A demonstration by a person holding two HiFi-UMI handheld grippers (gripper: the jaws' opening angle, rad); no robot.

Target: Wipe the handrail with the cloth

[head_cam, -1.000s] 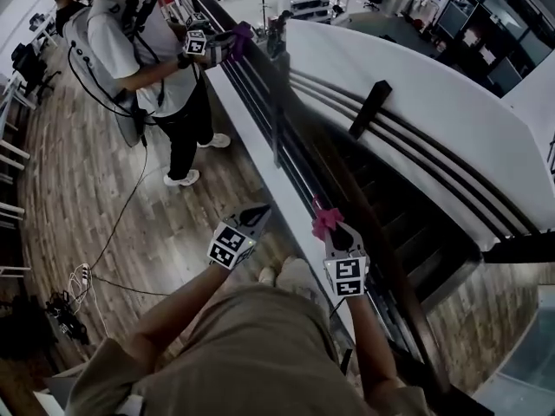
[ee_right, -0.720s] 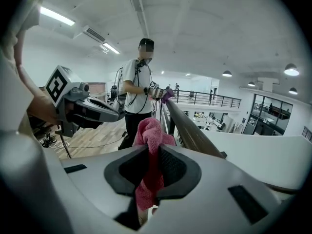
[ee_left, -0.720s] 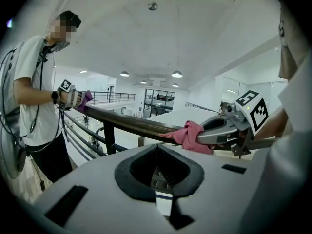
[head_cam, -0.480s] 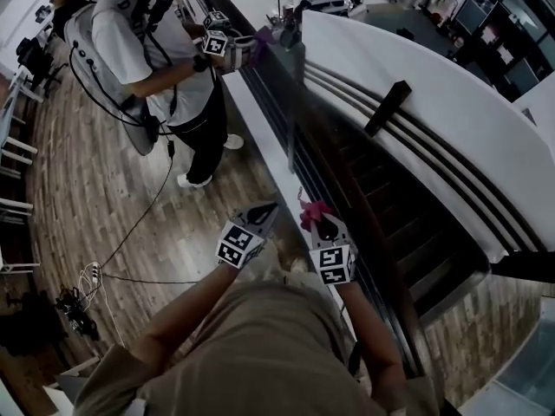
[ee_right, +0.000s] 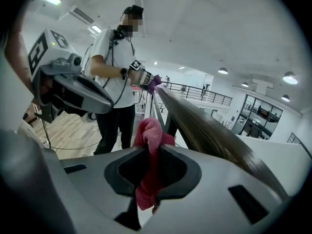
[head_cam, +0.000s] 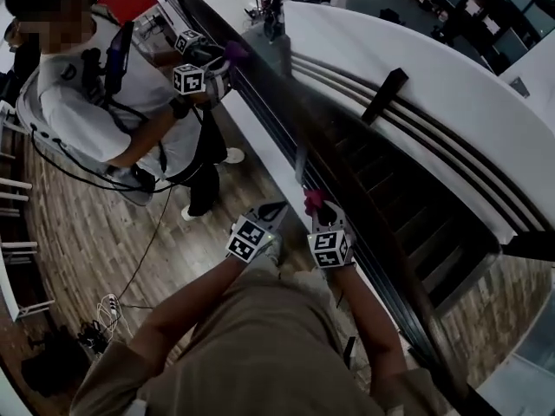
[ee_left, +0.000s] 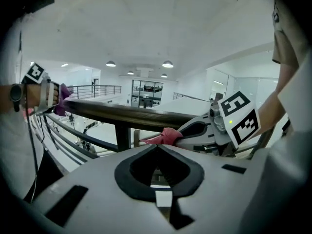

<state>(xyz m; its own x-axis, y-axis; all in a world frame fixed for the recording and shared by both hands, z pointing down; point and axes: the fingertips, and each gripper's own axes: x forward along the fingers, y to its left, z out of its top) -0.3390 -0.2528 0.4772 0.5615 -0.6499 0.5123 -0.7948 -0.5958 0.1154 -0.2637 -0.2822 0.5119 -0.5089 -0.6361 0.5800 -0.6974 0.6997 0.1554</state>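
A wide, bright hall with white ceilings and round lamps lies beyond a stairwell; a wooden floor runs along one side of it, with a thin cable trailing across the boards. A dark handrail borders the stairwell and slants away towards the far end of the hall.

A person stands close against the floor-side edge of this rail with a gripper in each hand. The right gripper has its jaws closed on a pink cloth. The cloth is pinched between the pads, a bunched end sticking up past the tips and a tail hanging down behind them. It sits just beside the rail on the floor side, at the rail's near stretch; I cannot tell whether it touches the wood.

The left gripper is level with the right one, just beside it and a little further from the rail. Its jaws are closed tip to tip with nothing between them. From its own camera the pink bundle shows ahead, right under the rail's edge.

Further along the same rail stands a second person in a white shirt, holding another gripper that presses a purple cloth against the rail.
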